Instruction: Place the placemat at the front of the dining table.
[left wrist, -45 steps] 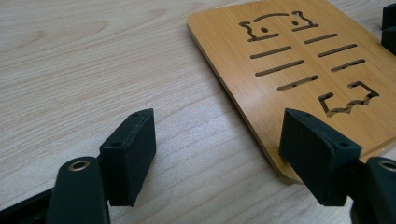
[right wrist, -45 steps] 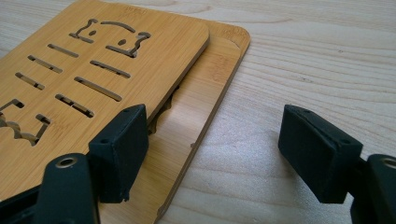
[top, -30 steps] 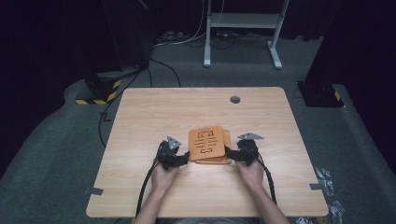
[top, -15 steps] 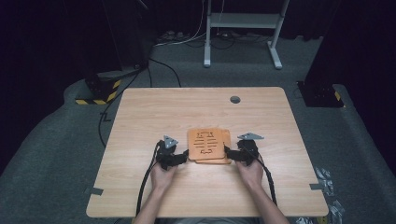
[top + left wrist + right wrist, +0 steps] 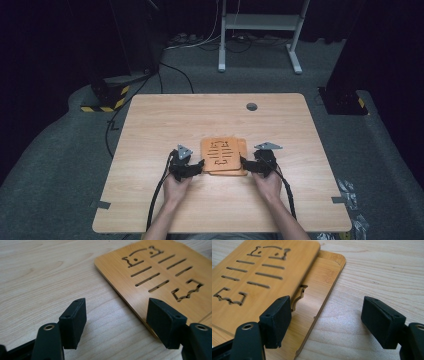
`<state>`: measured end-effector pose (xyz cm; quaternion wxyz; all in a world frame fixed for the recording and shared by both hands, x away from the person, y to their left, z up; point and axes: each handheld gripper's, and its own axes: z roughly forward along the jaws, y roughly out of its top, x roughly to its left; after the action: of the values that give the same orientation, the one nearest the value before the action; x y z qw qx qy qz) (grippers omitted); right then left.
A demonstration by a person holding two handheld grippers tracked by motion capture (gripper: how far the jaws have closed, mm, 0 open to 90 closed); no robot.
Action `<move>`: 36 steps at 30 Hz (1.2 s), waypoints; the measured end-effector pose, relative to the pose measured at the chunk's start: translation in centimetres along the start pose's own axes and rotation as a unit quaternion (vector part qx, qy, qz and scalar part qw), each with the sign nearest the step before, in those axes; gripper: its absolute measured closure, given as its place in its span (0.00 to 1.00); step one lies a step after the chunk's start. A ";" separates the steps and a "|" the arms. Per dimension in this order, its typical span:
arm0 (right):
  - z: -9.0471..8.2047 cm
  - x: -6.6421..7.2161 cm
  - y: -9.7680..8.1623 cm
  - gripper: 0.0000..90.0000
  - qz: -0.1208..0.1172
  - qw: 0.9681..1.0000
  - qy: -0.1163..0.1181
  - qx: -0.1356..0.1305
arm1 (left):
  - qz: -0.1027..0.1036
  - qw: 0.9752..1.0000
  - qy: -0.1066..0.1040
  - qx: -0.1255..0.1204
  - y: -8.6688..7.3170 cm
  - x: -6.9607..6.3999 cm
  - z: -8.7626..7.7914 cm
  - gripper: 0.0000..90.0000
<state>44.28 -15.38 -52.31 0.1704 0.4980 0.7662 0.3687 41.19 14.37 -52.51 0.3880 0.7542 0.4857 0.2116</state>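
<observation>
High view, one work surface with one stack and two hand-held tools.

Item 1: wooden table (image 5: 200, 115), pale grain, with a small round grommet at its far edge.

Item 2: upper bamboo board (image 5: 223, 154), a thin slotted panel with rounded corners and cut-out figures at its two ends. It lies flat on the near middle of the table. It is close to square, so it has no marked long axis. Its slots run left to right.

Item 3: lower bamboo board (image 5: 244, 148), flat beneath the first. It is offset, so a strip of it shows along the right side, and it has a notch cut into it.

Item 4: left gripper (image 5: 200, 166), just left of the stack and pointing right at it. Left gripper view: the jaws stand apart with bare table between them, and one jaw sits at the upper board's left edge. Nothing is pinched.

Item 5: right gripper (image 5: 243, 164), just right of the stack and pointing left at it. Right gripper view: the jaws stand apart. One jaw is over the stepped edge where both boards show and the other is over bare table. Nothing is held.

Relation: the stack lies between the two grippers, each level with an opposite edge and about equally near. The right one faces the exposed step between the boards, so by judgement it has the easier way in to separate them.
</observation>
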 end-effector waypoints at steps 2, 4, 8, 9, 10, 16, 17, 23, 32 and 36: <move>0.0 0.0 0.0 0.27 0.000 1.000 0.000 0.001 | 0.001 1.000 -0.001 0.000 0.0 0.0 0.0 0.36; 0.0 0.1 0.0 0.27 -0.001 1.000 -0.004 0.000 | 0.002 1.000 -0.001 0.000 0.1 0.0 0.1 0.36; -0.1 0.1 0.1 0.27 -0.004 1.000 -0.004 0.002 | -0.002 1.000 0.000 0.001 0.1 0.0 0.1 0.35; -0.1 0.1 0.1 0.27 -0.004 1.000 -0.004 0.002 | -0.002 1.000 0.000 0.001 0.1 0.0 0.1 0.35; -0.1 0.1 0.1 0.27 -0.005 1.000 0.000 0.006 | -0.001 1.000 -0.001 0.001 0.1 0.0 0.2 0.35; -0.5 -0.1 0.2 0.29 -0.015 1.000 0.004 -0.003 | -0.001 1.000 0.000 0.009 0.2 0.1 0.3 0.35; -0.5 -0.1 0.2 0.29 -0.015 1.000 0.004 -0.003 | -0.005 1.000 0.001 0.011 0.2 0.1 0.3 0.35; -1.5 -0.2 0.5 0.29 -0.021 0.999 0.018 -0.022 | -0.001 1.000 0.003 0.011 0.2 0.1 0.3 0.35; -3.2 0.6 1.1 0.27 -0.037 0.997 0.048 -0.050 | 0.002 1.000 0.008 0.013 0.2 0.0 0.4 0.35; -3.3 1.3 1.6 0.25 -0.045 0.996 0.067 -0.049 | 0.003 1.000 0.011 0.013 0.2 -0.1 0.4 0.35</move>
<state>42.68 -15.20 -48.79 0.1594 0.4283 0.7783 0.4307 41.56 14.10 -52.57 0.3716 0.7585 0.4902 0.2149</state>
